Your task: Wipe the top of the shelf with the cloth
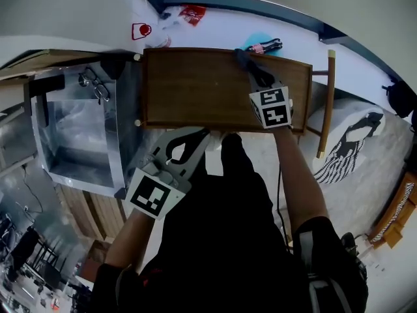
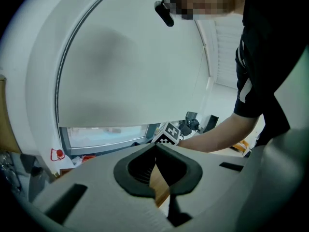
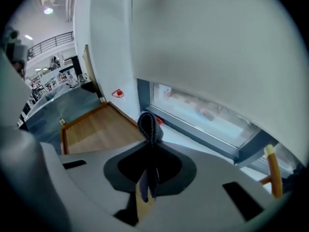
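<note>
Fingers (image 2: 186, 170) of the left gripper (image 1: 202, 137) are sitting closed and empty at the shelf (image 1: 195, 87)'s near edge. Over its right end, the right gripper (image 3: 150, 170) is pinching the dark cloth (image 3: 149, 125). Wiping looks barely begun; next comes pressing down and sweeping left.

Both bare forearms reach forward. The right gripper (image 1: 260, 78), farther out, is clamped on the dark cloth (image 1: 246, 59). The left gripper (image 1: 206, 134) hangs nearer, jaws together, holding nothing.
</note>
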Motion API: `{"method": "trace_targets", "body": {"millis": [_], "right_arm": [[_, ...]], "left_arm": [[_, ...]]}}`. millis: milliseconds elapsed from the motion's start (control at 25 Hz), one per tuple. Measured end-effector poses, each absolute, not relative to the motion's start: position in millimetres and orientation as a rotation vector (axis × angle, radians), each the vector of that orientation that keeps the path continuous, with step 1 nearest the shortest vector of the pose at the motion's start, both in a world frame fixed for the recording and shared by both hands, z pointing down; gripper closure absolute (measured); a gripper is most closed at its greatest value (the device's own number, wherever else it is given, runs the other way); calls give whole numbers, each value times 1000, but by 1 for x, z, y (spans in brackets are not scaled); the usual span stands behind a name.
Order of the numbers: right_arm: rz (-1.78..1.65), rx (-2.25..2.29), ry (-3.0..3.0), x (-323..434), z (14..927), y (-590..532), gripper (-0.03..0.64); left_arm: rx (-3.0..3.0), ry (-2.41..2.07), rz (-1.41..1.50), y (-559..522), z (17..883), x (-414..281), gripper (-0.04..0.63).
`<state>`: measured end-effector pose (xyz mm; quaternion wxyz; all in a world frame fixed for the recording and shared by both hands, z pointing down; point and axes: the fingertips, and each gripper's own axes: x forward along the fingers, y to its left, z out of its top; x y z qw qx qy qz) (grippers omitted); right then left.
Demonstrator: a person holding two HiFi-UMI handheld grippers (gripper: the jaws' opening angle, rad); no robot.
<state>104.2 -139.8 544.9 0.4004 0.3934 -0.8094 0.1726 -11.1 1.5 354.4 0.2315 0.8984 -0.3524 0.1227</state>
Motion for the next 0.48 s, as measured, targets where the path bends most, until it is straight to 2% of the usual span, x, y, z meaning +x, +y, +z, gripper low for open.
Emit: {"method": "trace_targets", "body": {"millis": [480], "right_arm": [[373,652,-2170,-93,561,-95,586]], "left_arm": [[2364,-1151,294,30,358,-124,574]]}}
